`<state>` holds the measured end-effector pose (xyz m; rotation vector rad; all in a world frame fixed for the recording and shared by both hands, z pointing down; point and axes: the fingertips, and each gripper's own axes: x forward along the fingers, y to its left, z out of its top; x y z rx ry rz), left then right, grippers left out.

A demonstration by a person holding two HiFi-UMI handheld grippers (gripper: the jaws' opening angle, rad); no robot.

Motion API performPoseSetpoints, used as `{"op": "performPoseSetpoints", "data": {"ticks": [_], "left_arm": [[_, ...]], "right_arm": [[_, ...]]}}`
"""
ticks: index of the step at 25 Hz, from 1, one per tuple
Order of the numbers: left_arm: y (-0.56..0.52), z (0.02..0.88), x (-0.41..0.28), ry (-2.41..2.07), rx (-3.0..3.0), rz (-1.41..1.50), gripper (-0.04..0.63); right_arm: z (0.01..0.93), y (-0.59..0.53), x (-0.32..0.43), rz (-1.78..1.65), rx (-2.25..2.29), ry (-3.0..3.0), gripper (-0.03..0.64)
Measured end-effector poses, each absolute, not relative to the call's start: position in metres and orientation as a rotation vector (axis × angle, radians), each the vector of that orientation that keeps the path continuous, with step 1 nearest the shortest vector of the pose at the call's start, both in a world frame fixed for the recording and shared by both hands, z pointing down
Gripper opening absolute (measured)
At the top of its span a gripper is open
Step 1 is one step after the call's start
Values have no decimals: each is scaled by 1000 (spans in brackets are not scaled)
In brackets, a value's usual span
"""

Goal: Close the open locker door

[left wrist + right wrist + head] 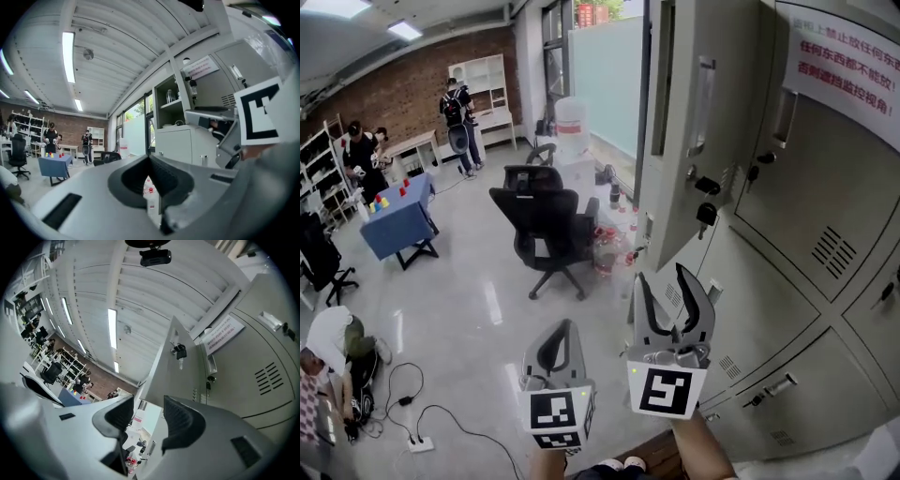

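- While the door (677,141) stands open from the lockers (825,197), the right gripper (661,275) hovers near its lower edge, jaws apart, gripping nothing.
- Left gripper (564,326): jaws together, empty.

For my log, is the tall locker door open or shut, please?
Open: the locker door stands out from the lockers, edge toward the camera, keys in its lock.

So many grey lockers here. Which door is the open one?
Find the grey locker bank filling the right side of the head view. At its left end, beside the frosted window, one tall door juts into the room. Every neighbouring door lies flush; only this one stands swung out.
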<state>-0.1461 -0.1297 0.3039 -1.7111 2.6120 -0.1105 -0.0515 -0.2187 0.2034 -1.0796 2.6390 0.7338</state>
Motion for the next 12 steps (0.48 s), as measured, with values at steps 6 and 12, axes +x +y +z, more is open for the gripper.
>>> {"op": "performPoseSetpoints", "data": {"ticks": [6,12], "left_arm": [[-115,307,-146,2706,-1580,-111,-2],[-99,312,-140,2767,-1477,-128,-2]], "right_arm": [[202,-223,-58,770,-1036,2632,193],[198,-230,-56,775,-1033,2605,192]]}}
